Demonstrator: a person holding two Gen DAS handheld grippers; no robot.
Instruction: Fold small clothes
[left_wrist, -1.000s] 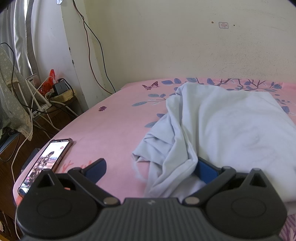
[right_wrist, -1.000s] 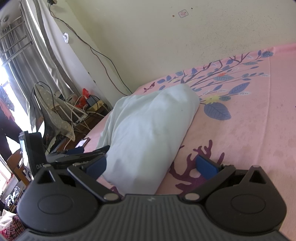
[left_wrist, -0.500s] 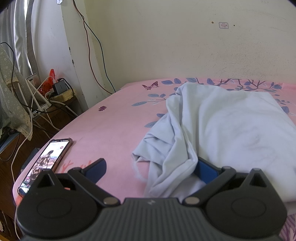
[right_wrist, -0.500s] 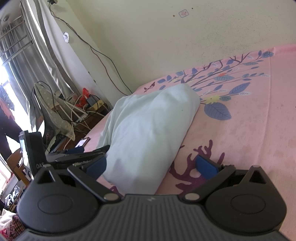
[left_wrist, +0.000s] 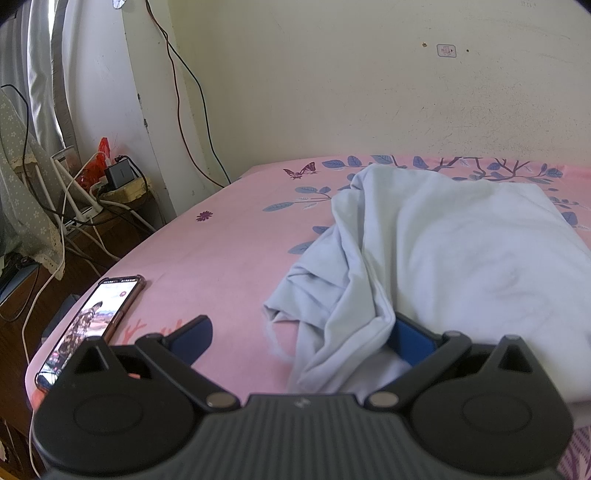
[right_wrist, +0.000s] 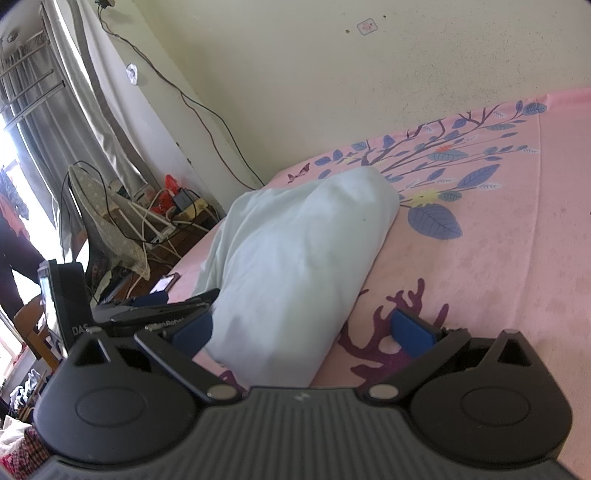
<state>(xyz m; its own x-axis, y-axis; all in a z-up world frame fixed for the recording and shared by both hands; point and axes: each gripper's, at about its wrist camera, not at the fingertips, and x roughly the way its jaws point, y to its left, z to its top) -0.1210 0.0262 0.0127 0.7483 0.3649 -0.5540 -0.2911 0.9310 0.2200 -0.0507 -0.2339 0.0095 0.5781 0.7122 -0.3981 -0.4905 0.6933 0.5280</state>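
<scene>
Pale blue garment (left_wrist: 461, 258) between spread fingers (left_wrist: 412, 336)

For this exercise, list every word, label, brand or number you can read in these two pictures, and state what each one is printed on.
"DAS": on the black box at the left of the right wrist view; the rest is cut off.
Partial white lettering on the left gripper: too blurred to read whole.
Wall sticker: too small.
Phone screen: unreadable.

The crumpled pale blue cotton garment (left_wrist: 461, 258) lies on the pink floral-sheeted bed (left_wrist: 229, 254) toward its wall-side edge, with the cased smartphone (left_wrist: 92, 321) well apart at the bed's left edge.
</scene>
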